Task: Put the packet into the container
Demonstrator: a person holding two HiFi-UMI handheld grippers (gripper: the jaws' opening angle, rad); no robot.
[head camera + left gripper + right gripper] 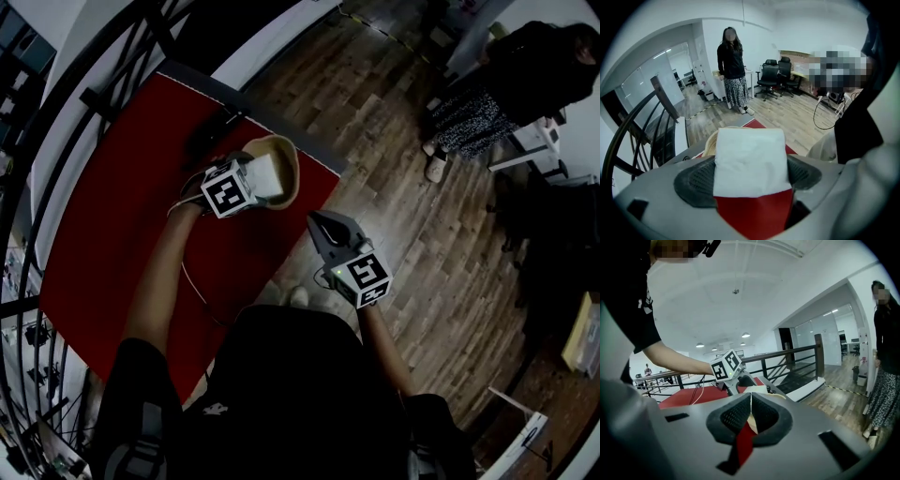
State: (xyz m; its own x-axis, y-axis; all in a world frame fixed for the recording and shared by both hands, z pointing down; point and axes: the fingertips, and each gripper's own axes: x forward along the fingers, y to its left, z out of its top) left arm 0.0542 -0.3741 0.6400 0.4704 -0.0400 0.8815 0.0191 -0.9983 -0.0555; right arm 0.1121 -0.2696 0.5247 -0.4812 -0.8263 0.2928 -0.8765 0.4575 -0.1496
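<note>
A white packet (pixel 270 174) is clamped in my left gripper (pixel 262 181), which is held right over a tan round container (pixel 288 150) on the red table (pixel 103 225). In the left gripper view the packet (pixel 750 159) fills the gap between the dark pads (pixel 693 183), with the container's rim (pixel 710 142) just behind it. My right gripper (pixel 316 221) hovers to the right, off the table's corner, shut with nothing in it. Its own view shows the pads (pixel 736 416) meeting at the tips and, beyond them, the left gripper's marker cube (pixel 726 365) and the packet (pixel 757 389).
A person (pixel 525 84) stands on the wood floor at the far right, also seen facing me (pixel 732 70). A dark railing (pixel 56 141) runs along the table's left side. Office chairs (pixel 776 75) stand at the back. A thin cable (pixel 192 281) lies on the table.
</note>
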